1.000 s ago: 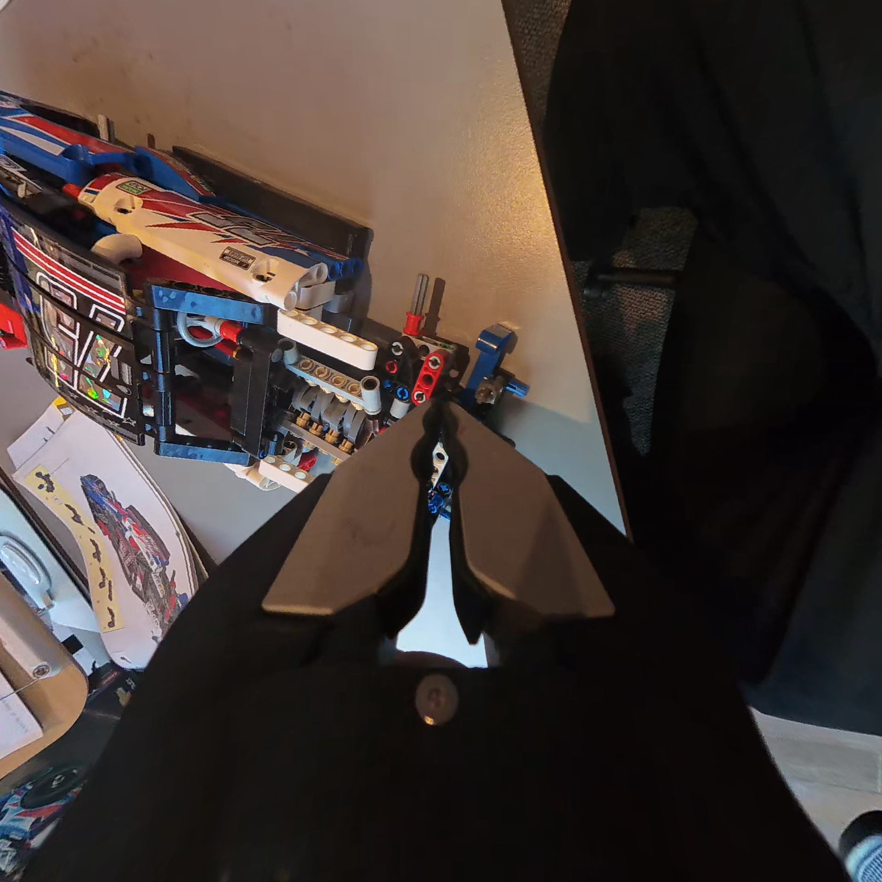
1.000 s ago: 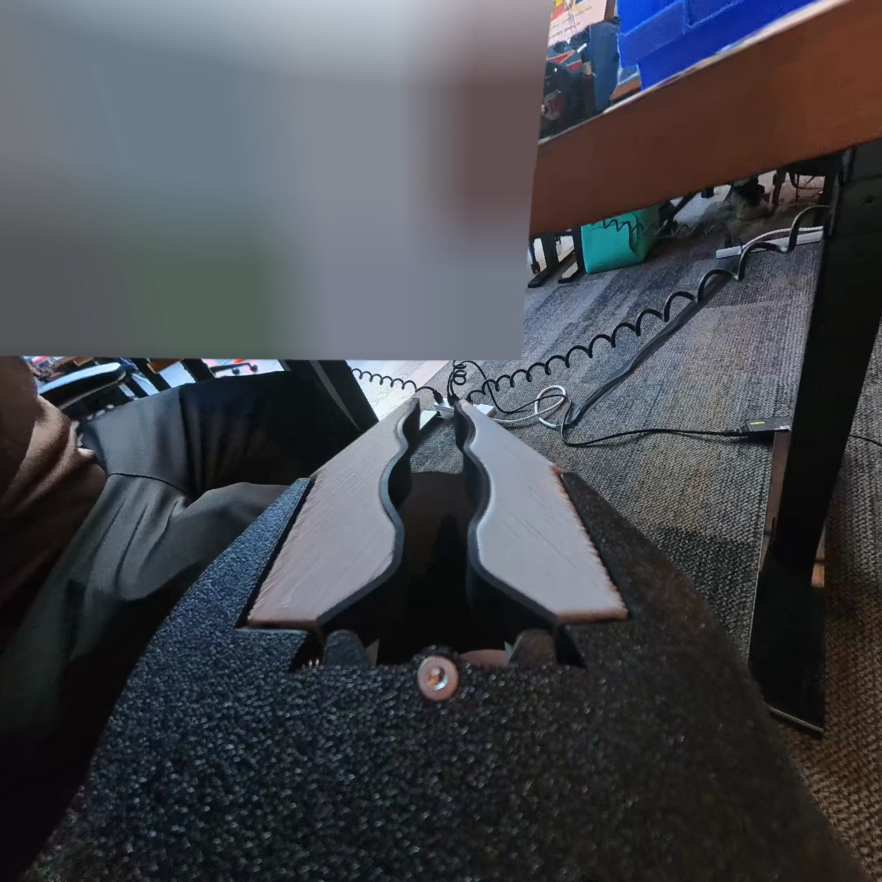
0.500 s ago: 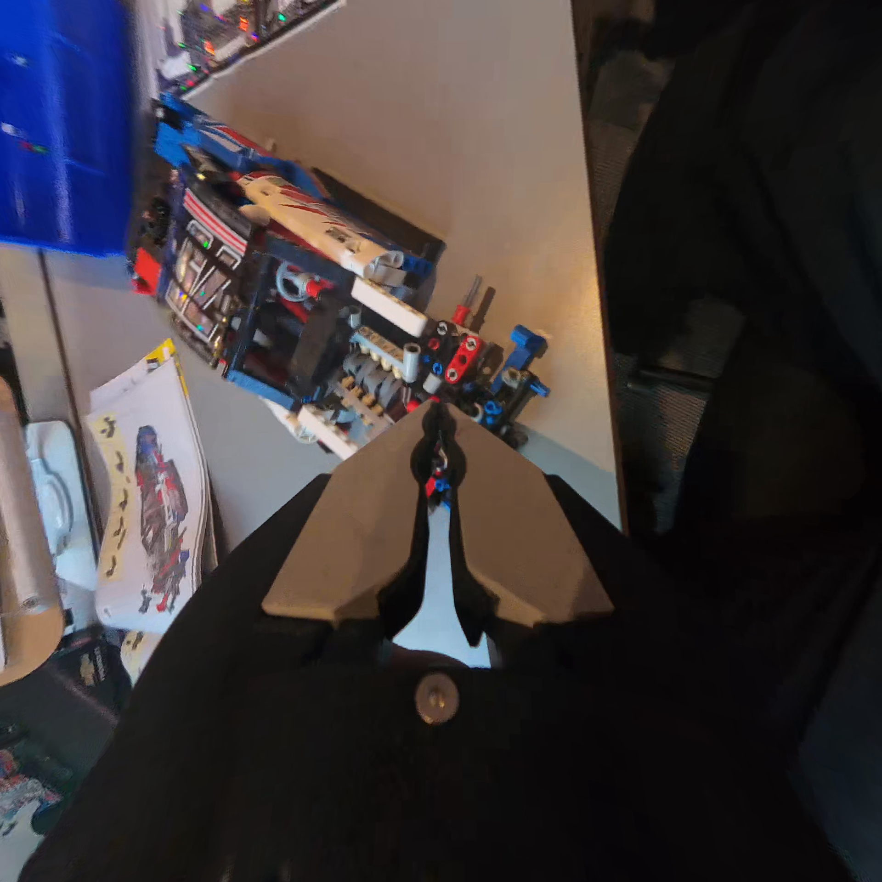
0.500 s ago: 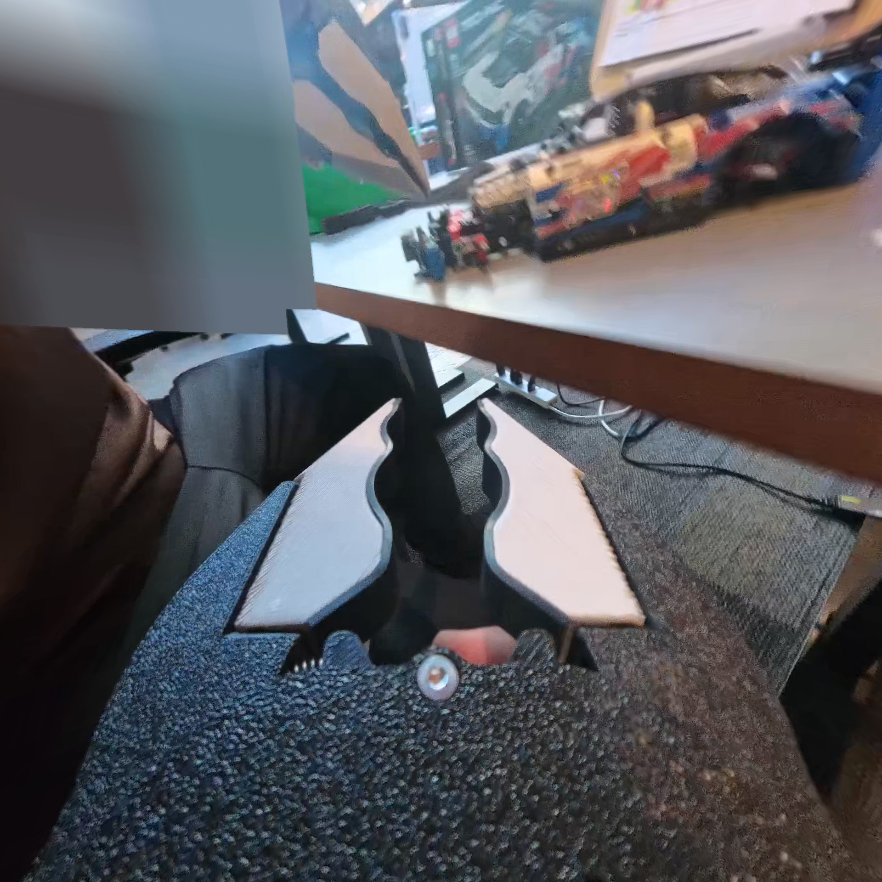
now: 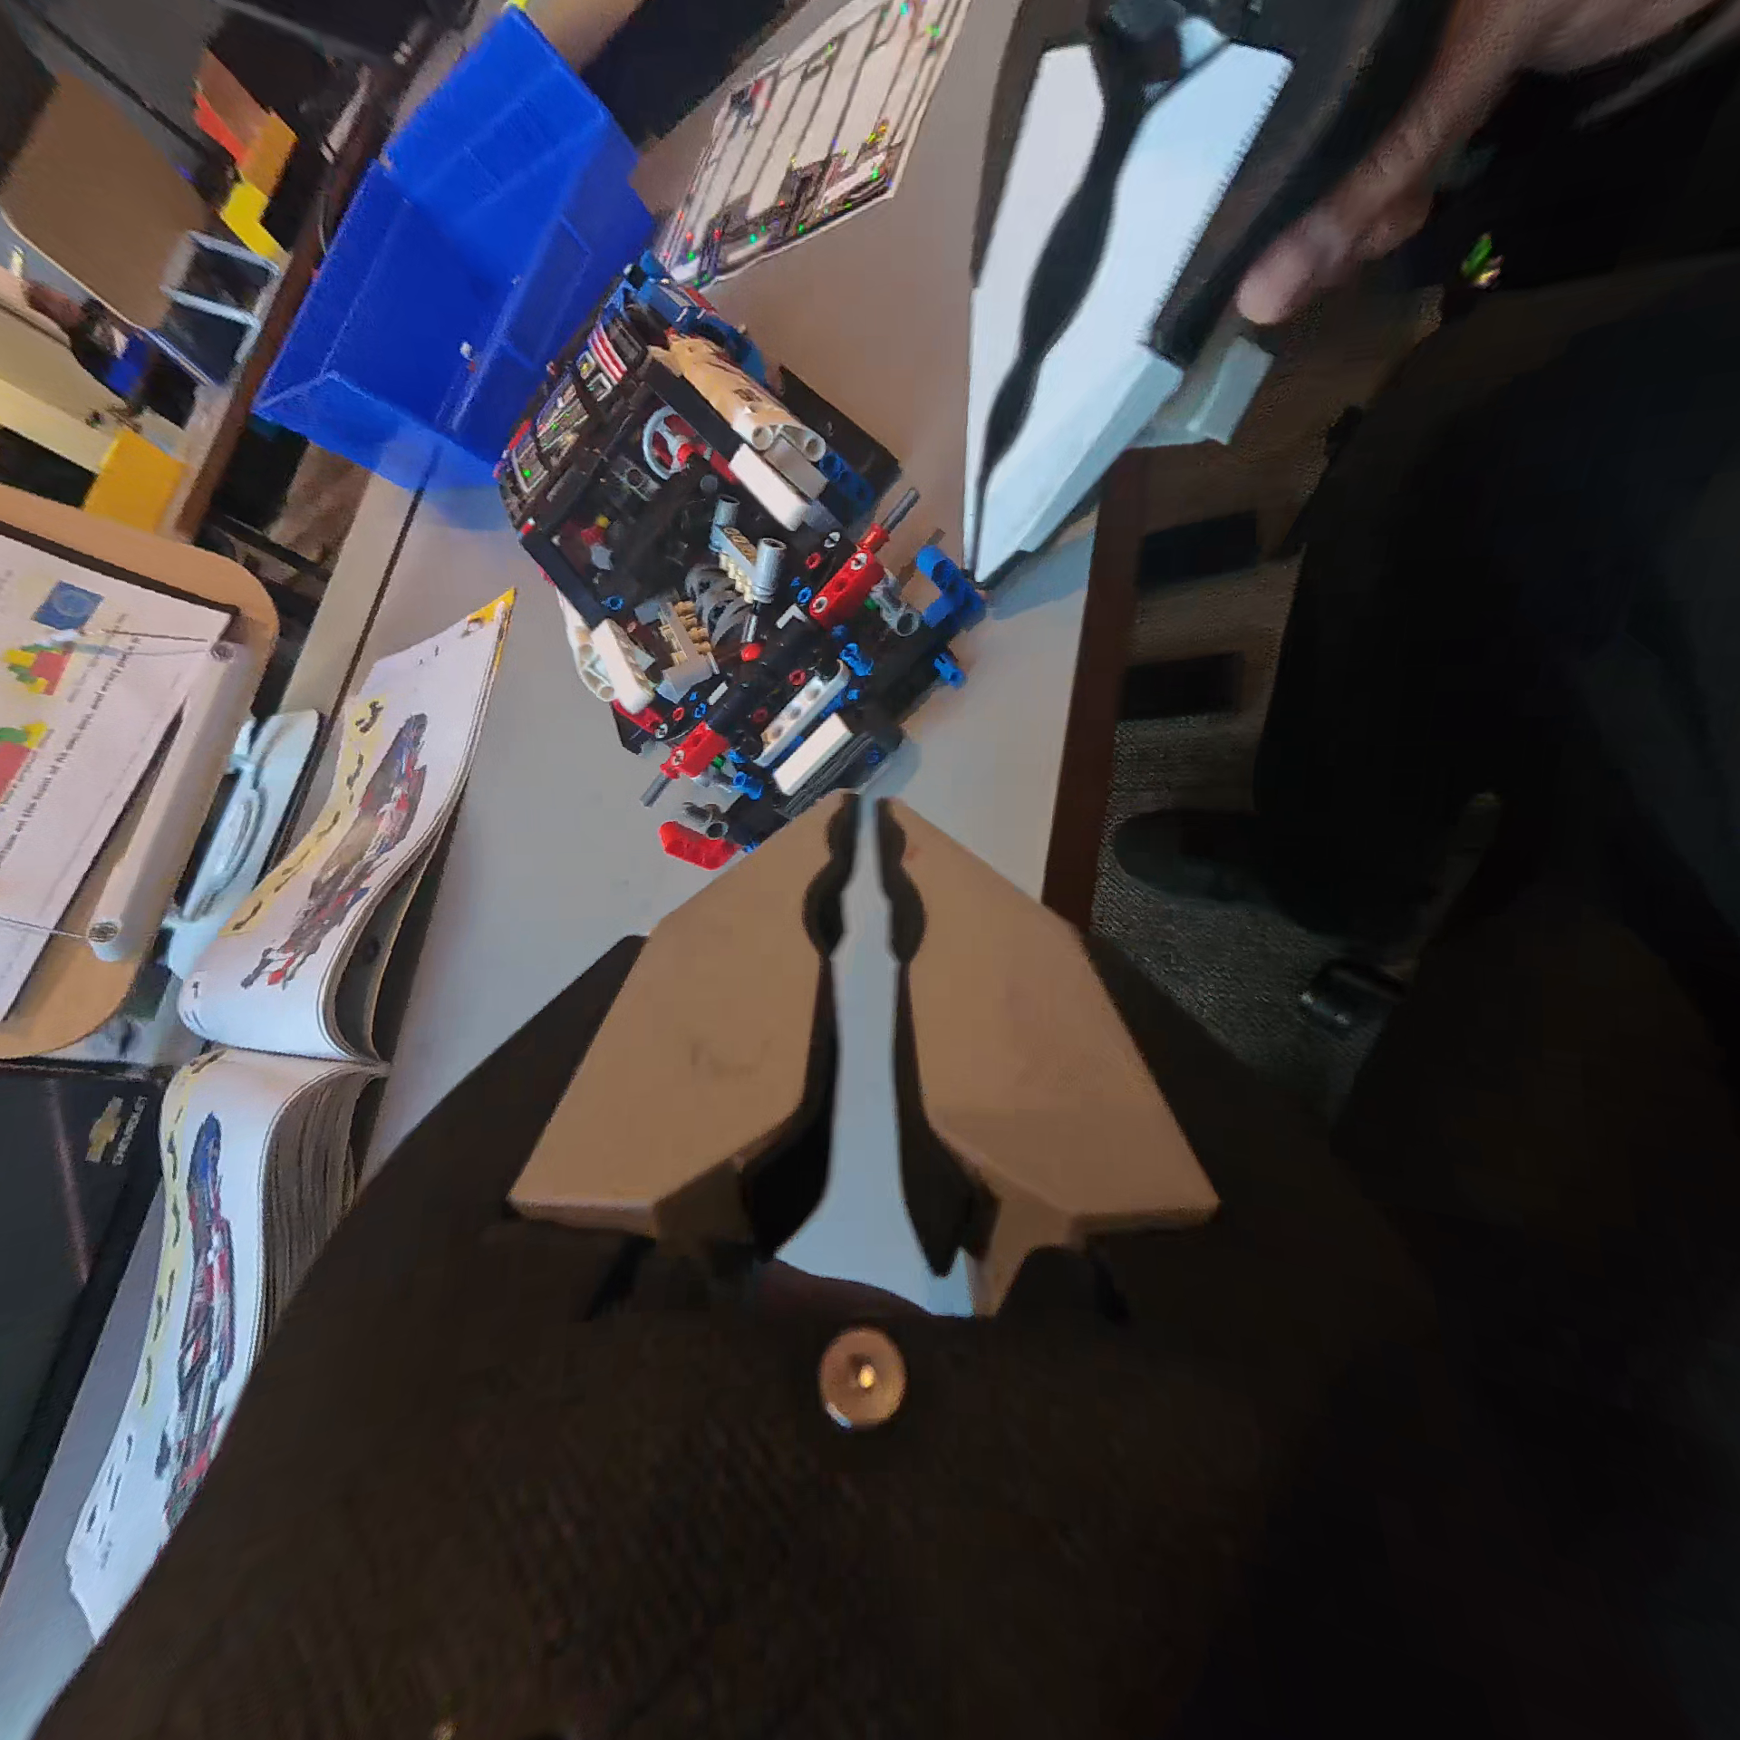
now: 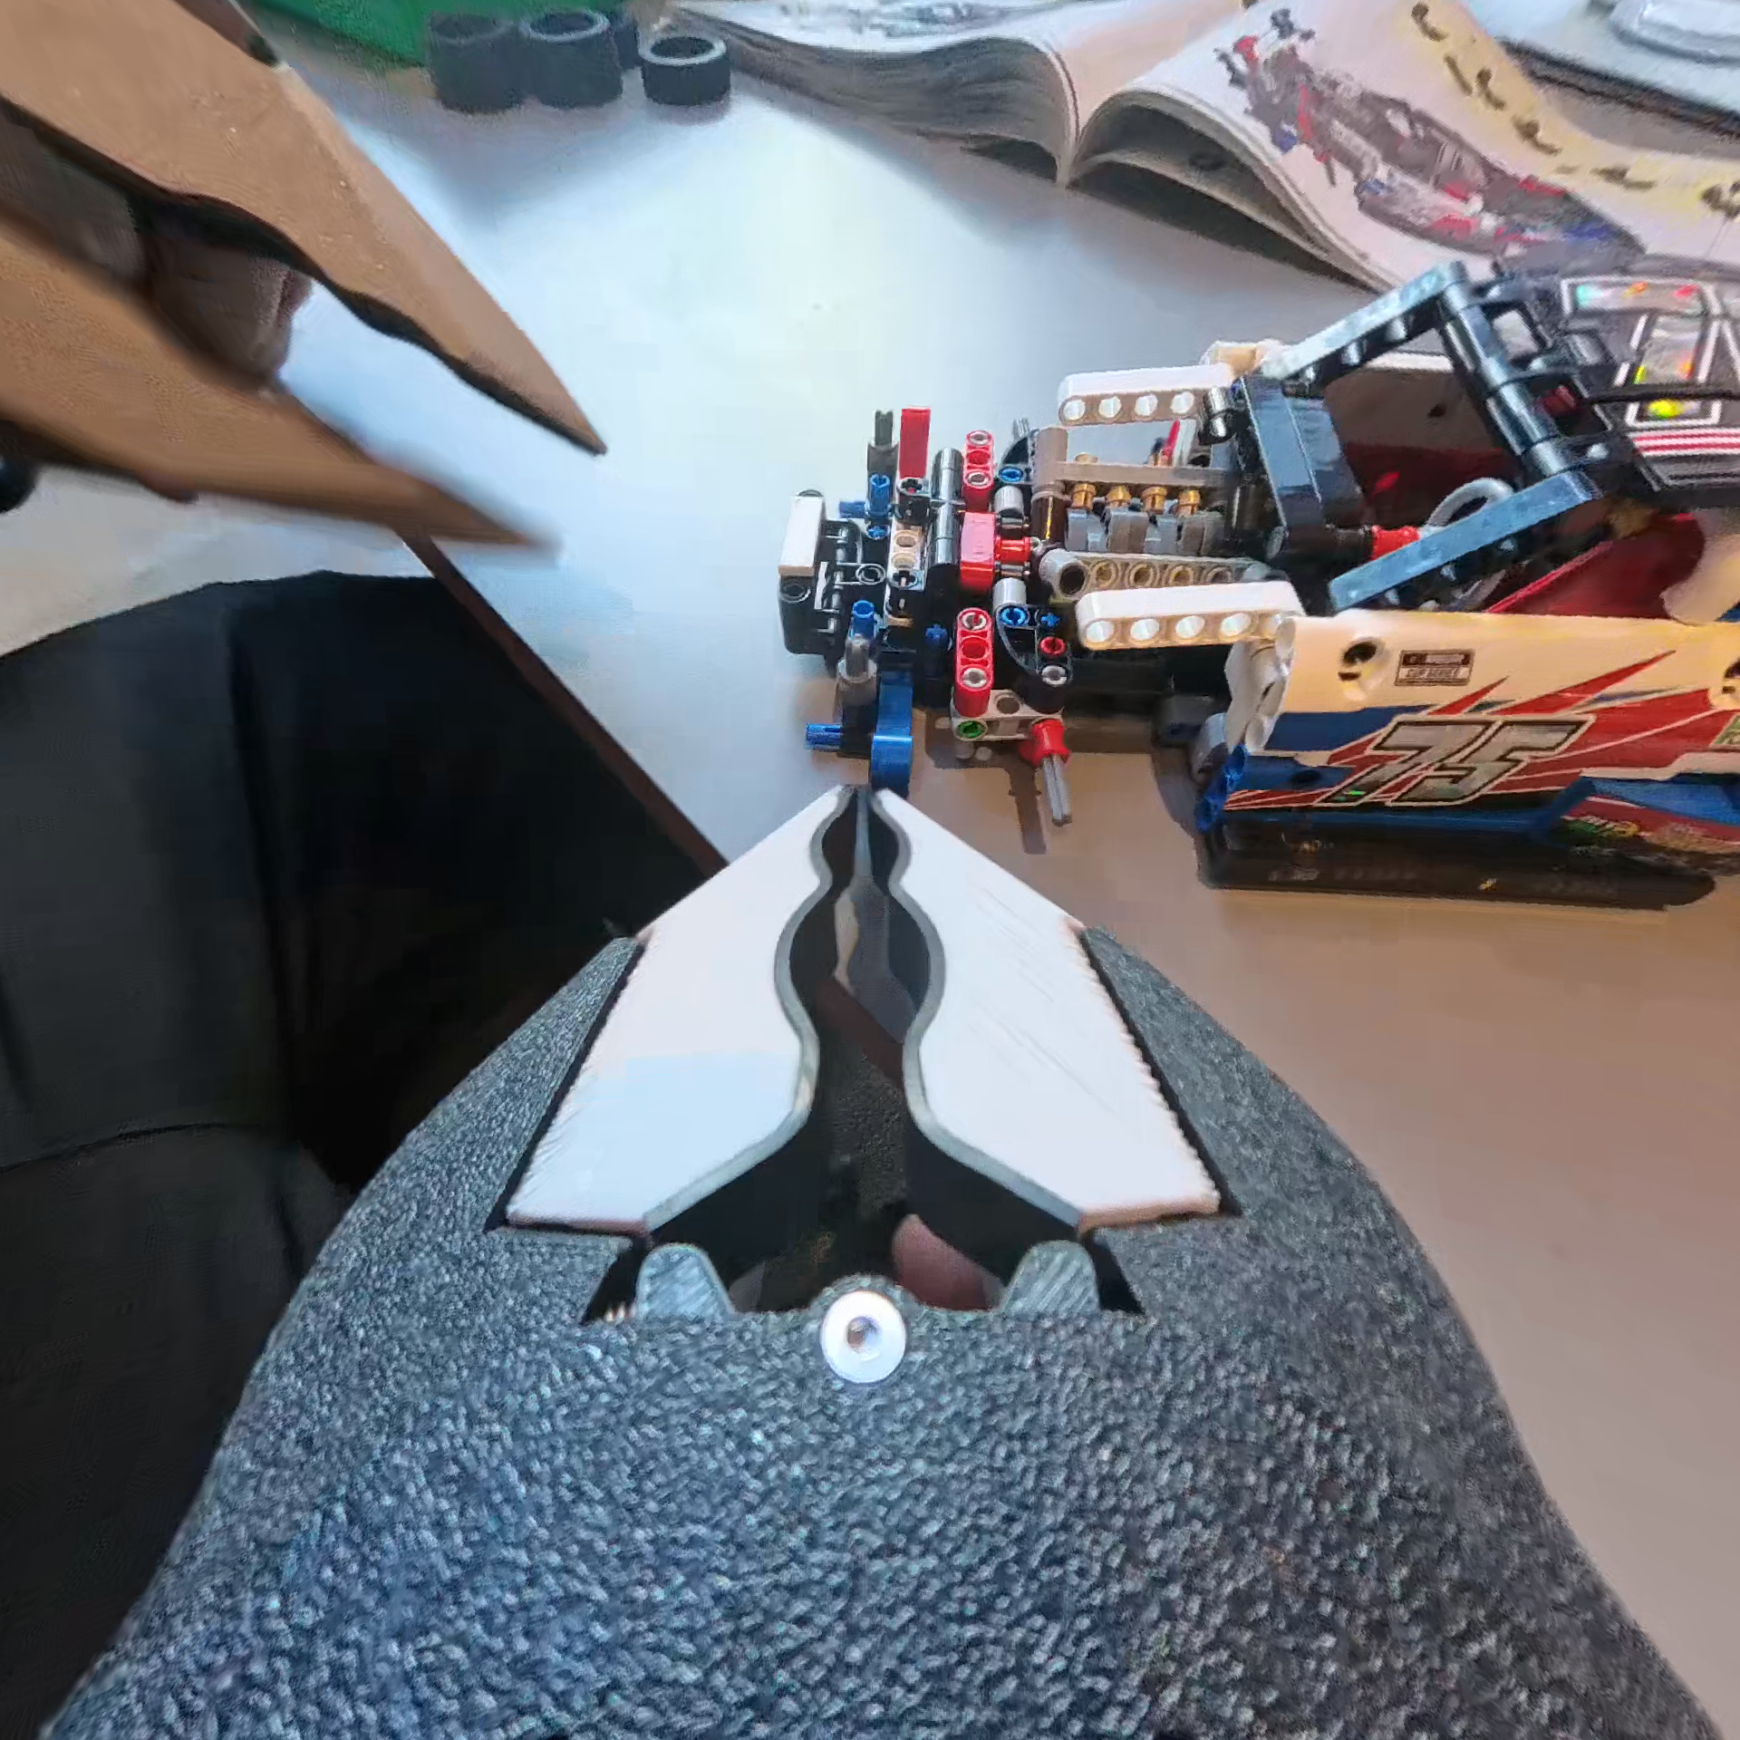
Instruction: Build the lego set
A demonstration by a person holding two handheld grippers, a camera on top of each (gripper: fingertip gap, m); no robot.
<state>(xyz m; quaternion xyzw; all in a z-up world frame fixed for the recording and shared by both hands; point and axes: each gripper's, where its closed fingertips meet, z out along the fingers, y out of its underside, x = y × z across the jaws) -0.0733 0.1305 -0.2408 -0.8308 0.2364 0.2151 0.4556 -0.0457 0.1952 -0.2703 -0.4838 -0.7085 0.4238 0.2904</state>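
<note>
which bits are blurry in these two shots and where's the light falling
Left wrist view: blue bin and right gripper smeared by motion, lego car fairly sharp. Right wrist view: left gripper blurred, car crisp, pale light on the table.

The left tool has two tan, wedge-shaped fingers with wavy black inner edges, set in a dark body with one silver screw. The right tool has pale fingers with ridged outer edges, a rough grey speckled body and a silver screw.
</note>
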